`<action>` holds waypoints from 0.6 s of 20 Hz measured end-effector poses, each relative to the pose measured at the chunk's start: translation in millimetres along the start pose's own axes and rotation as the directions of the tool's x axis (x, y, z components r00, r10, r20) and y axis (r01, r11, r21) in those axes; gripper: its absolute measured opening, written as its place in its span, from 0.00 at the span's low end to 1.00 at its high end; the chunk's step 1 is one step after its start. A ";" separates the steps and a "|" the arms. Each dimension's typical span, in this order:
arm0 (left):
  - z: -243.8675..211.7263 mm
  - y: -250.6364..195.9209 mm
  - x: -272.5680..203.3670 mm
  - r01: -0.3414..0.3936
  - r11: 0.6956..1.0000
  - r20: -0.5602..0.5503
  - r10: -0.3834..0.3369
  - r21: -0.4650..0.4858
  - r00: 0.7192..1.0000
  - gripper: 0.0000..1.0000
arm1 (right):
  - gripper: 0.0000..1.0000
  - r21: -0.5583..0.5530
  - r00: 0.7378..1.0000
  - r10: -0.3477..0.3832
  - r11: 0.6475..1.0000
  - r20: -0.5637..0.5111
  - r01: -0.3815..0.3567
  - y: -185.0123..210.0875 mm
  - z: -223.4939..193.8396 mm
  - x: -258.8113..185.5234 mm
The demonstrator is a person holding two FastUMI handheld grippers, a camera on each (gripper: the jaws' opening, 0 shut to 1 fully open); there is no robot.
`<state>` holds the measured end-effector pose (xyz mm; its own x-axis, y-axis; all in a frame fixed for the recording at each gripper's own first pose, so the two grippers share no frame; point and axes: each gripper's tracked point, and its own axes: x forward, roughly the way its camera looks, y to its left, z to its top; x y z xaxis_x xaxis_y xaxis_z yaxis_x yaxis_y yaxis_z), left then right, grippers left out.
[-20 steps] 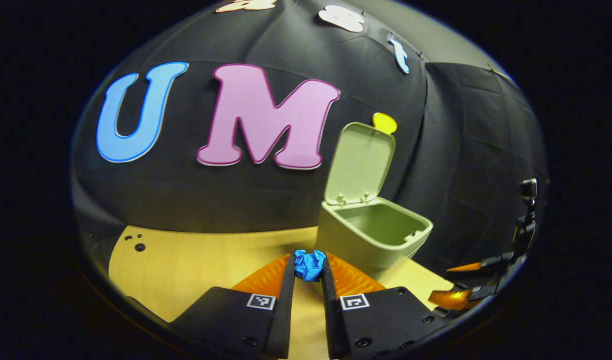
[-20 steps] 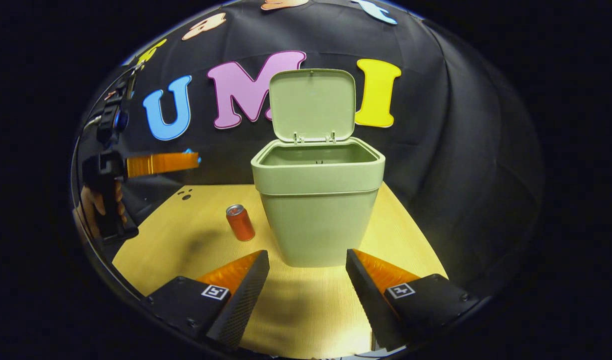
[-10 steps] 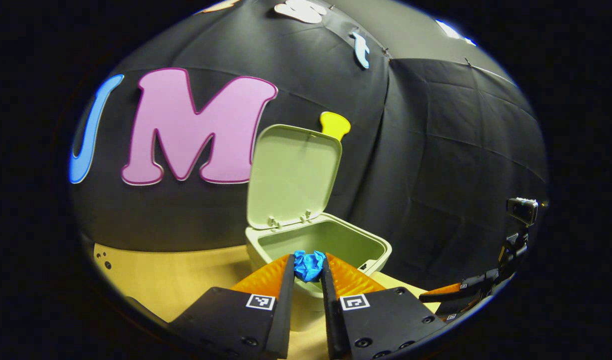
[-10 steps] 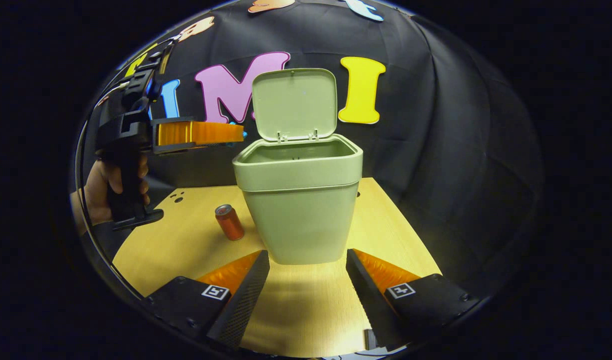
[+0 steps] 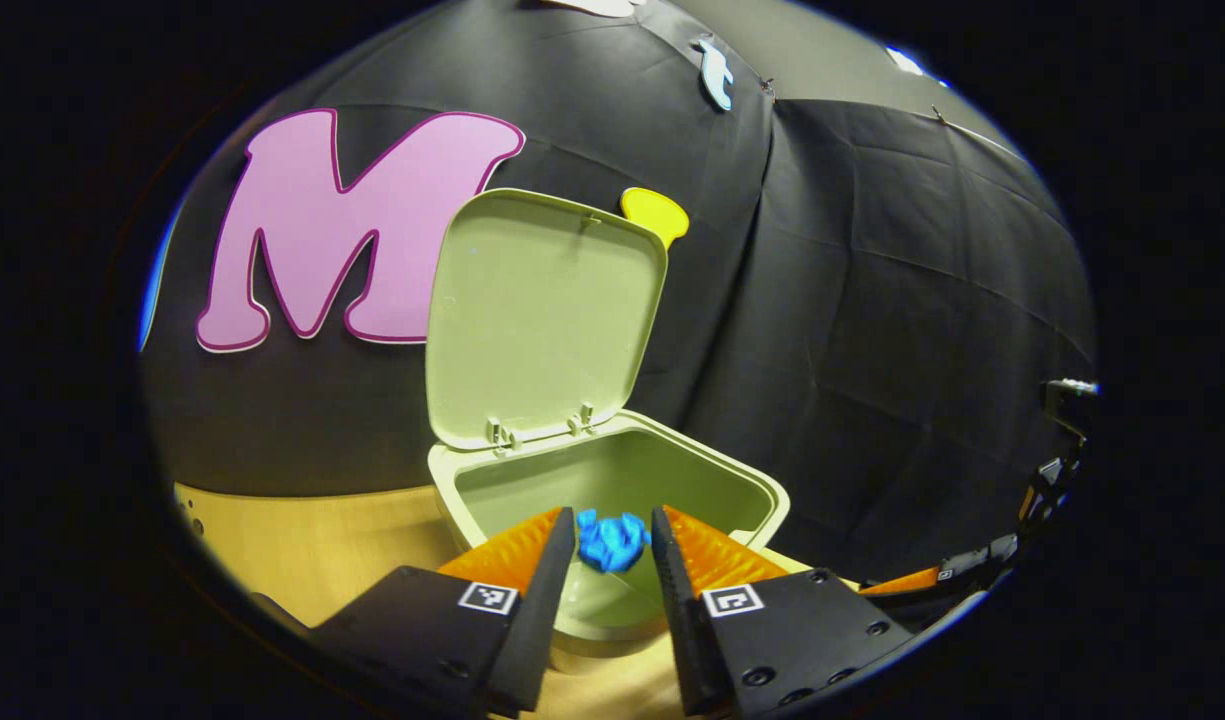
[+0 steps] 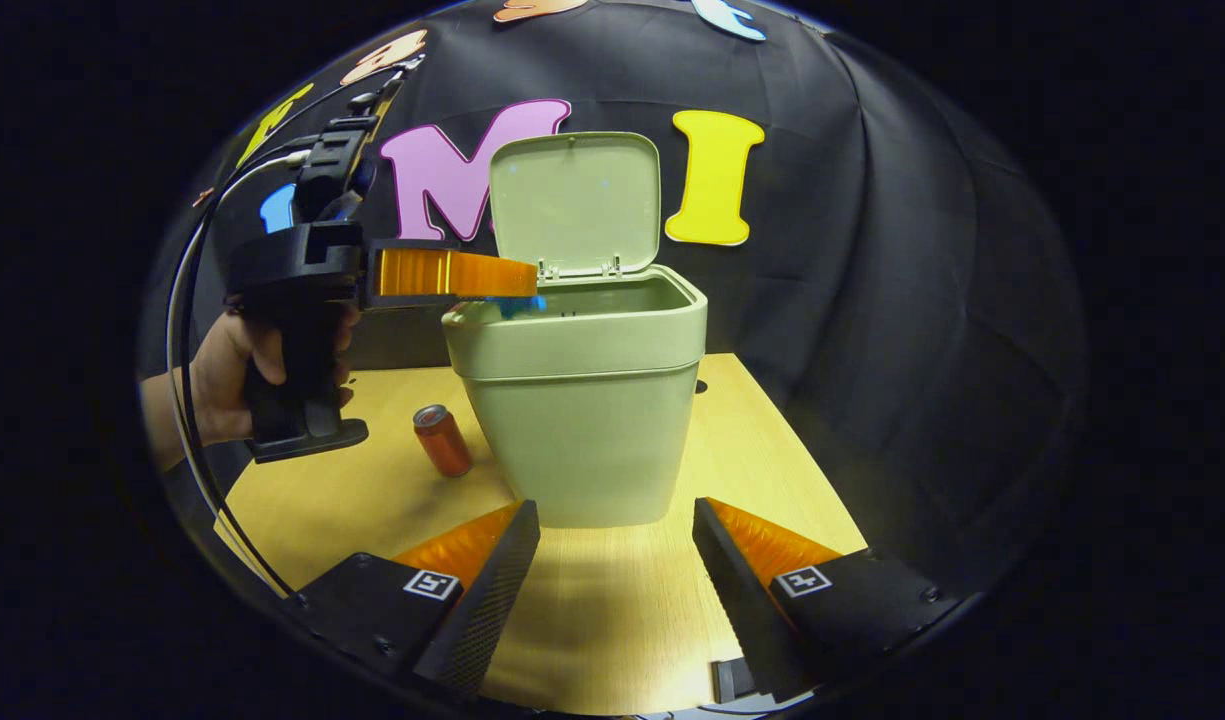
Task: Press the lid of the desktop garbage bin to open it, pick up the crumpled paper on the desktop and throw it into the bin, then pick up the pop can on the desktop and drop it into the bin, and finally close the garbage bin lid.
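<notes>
Left gripper view: left claw (image 5: 613,548) over mouth of pale green plastic desktop bin (image 5: 612,480); crumpled blue paper ball (image 5: 611,540) between its fingers, which look parted, contact not clear, so grip cannot be judged. Hinged lid (image 5: 542,315) upright, leaving opening free for drop. Pale wooden worktop (image 5: 312,530) below; black cloth booth wall behind.

Right gripper view: right claw (image 6: 617,550) spread, empty, low near worktop in front of bin, likely waiting. Red cylindrical pop can (image 6: 442,440) upright just beside bin. Hand (image 6: 237,370) holds left claw level at rim.
</notes>
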<state>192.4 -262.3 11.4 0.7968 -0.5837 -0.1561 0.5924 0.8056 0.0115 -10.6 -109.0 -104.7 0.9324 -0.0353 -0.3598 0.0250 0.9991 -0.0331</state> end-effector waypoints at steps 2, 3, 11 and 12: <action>2.4 -1.3 1.1 0.006 1.000 0.007 -0.006 0.005 1.000 0.72 | 0.98 -0.002 1.000 -0.003 1.000 -0.003 0.003 -0.5 1.2 2.0; 4.3 -1.1 0.1 0.003 1.000 0.014 -0.003 0.007 1.000 0.80 | 0.98 -0.003 1.000 -0.004 1.000 -0.004 0.004 0.1 1.8 3.0; 6.9 41.7 -69.4 -0.126 0.992 0.099 0.126 -0.004 0.987 0.96 | 0.99 0.013 1.000 -0.008 1.000 -0.017 0.009 18.4 -0.7 -2.8; 3.1 52.2 -84.3 -0.152 0.988 0.097 0.152 -0.008 0.984 0.96 | 0.98 0.015 1.000 -0.011 1.000 -0.018 0.011 22.0 -1.3 -5.2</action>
<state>156.5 -171.4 28.3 0.8855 -0.4612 -0.0561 0.4631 0.8859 0.0276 -15.4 -86.9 -104.8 0.9253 -0.0462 -0.3764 0.0404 0.9989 -0.0233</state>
